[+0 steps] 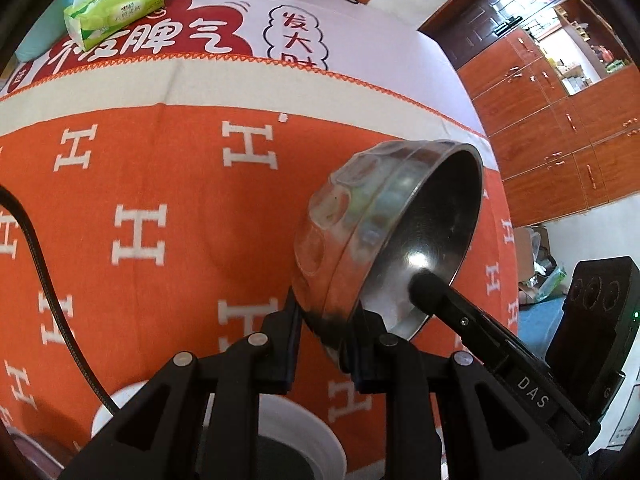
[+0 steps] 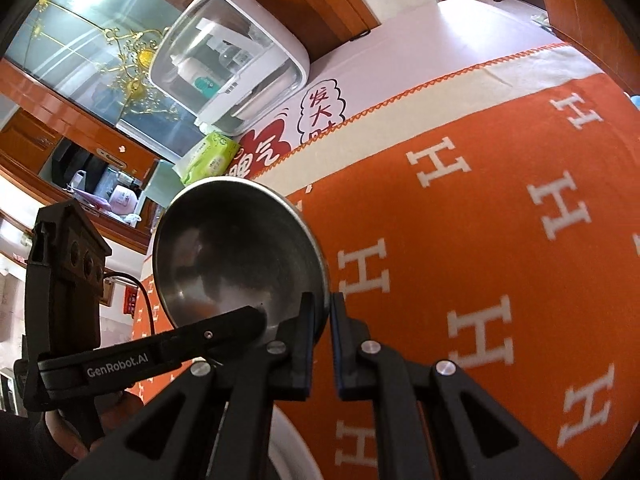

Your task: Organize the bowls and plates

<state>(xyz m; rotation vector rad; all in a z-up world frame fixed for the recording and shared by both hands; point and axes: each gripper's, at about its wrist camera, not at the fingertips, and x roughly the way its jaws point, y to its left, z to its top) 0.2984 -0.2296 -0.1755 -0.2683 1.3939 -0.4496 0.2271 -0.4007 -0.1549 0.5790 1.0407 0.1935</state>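
Observation:
A steel bowl (image 1: pixel 432 224) hangs tilted above the orange cloth, held from two sides. A clear patterned bowl (image 1: pixel 332 208) seems to cup its outside. My left gripper (image 1: pixel 326 344) is shut on the lower rim. One of the right gripper's fingers (image 1: pixel 448 300) reaches into the bowl from the right. In the right wrist view my right gripper (image 2: pixel 326 312) is shut on the steel bowl's (image 2: pixel 240 256) rim, and one of the left gripper's fingers (image 2: pixel 224 328) lies inside it. A white bowl (image 1: pixel 304 428) with a dark inside sits below the grippers, its rim (image 2: pixel 294 452) partly hidden.
The table wears an orange cloth (image 1: pixel 160 200) with white H marks. A green tissue pack (image 1: pixel 116 8) and a white appliance with a clear lid (image 2: pixel 232 68) stand at the far end. A black cable (image 1: pixel 40 264) crosses at left. Wooden cabinets (image 1: pixel 560 120) stand beyond the table's right edge.

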